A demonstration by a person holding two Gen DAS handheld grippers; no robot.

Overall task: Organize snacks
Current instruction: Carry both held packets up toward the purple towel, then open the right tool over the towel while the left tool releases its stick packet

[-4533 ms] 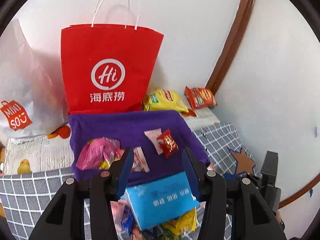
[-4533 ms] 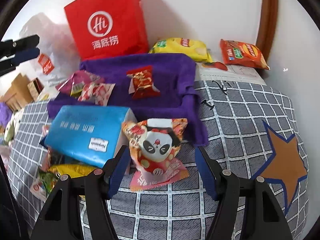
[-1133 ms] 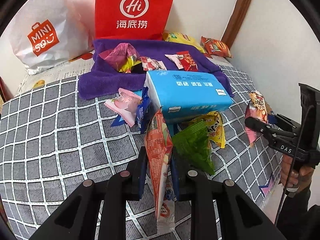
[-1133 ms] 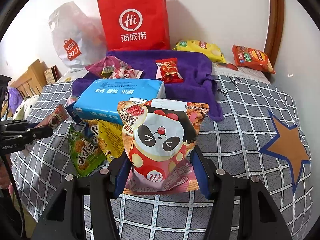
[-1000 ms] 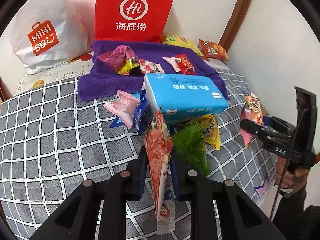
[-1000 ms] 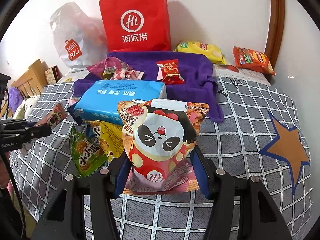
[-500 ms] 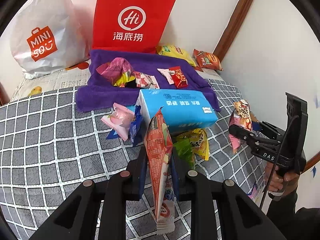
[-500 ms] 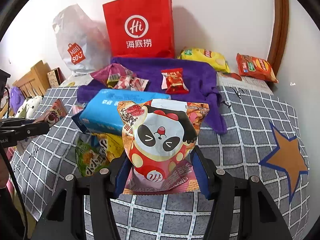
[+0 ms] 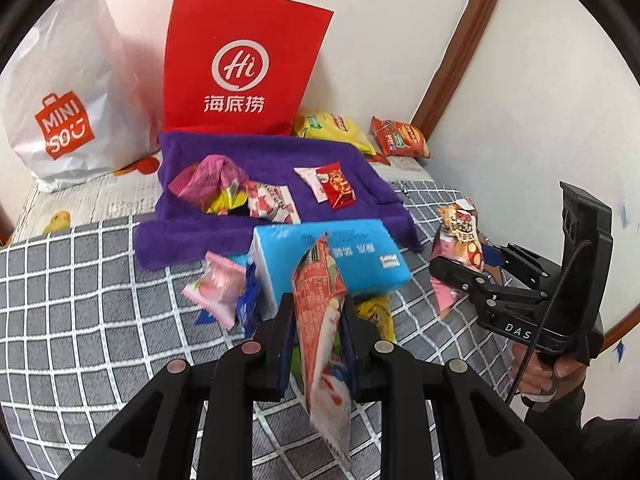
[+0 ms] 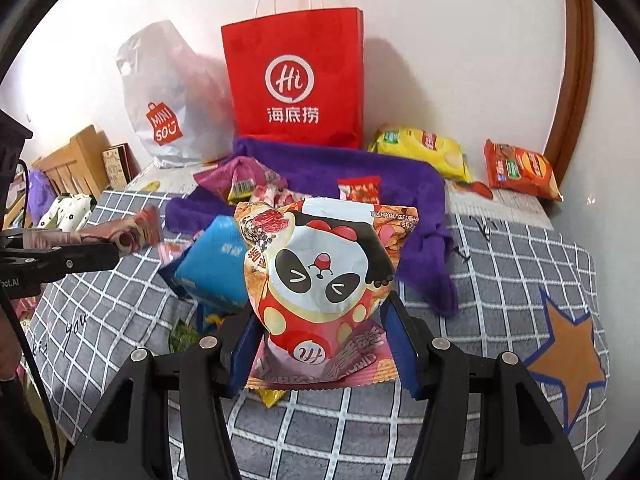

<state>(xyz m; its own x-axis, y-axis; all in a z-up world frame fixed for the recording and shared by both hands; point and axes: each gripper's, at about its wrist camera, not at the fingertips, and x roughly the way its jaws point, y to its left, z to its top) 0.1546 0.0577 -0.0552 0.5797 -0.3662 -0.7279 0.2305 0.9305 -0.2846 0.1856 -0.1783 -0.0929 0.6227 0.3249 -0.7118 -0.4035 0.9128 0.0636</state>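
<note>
Over the grey, white-checked bedspread [image 9: 80,280], both grippers are loaded. The left gripper [image 9: 318,320] has its two black fingers pressed together on a slim orange-red snack packet [image 9: 320,300], held edge-on, its lower end hanging down past the fingers. The right gripper [image 10: 320,336] is clamped on a puffy snack bag printed with a cartoon panda face [image 10: 320,272], upright, blue finger pads squeezing its lower sides; from the left wrist view that same bag [image 9: 460,236] shows off to the right, clear of the bedspread.

Beyond the left gripper lies a light-blue rectangular tissue pack [image 9: 332,260], with a pink sweet wrapper [image 9: 218,284] and a blue packet [image 9: 248,300] just beside its left end, and a yellow bag [image 9: 376,312] peeking out under its near edge.

Further back, a purple fleece towel [image 9: 260,152] carries a crumpled magenta bag [image 9: 204,180], a pink-and-white sweet packet [image 9: 272,204] and a small red packet [image 9: 336,184]. Behind it, against the wall, stand a red paper carrier bag with white handles [image 9: 244,68] and a white plastic shopping bag with an orange logo [image 9: 68,112]. To the right of these lie a yellow crisp bag [image 10: 424,152] and an orange crisp bag [image 10: 520,172].
</note>
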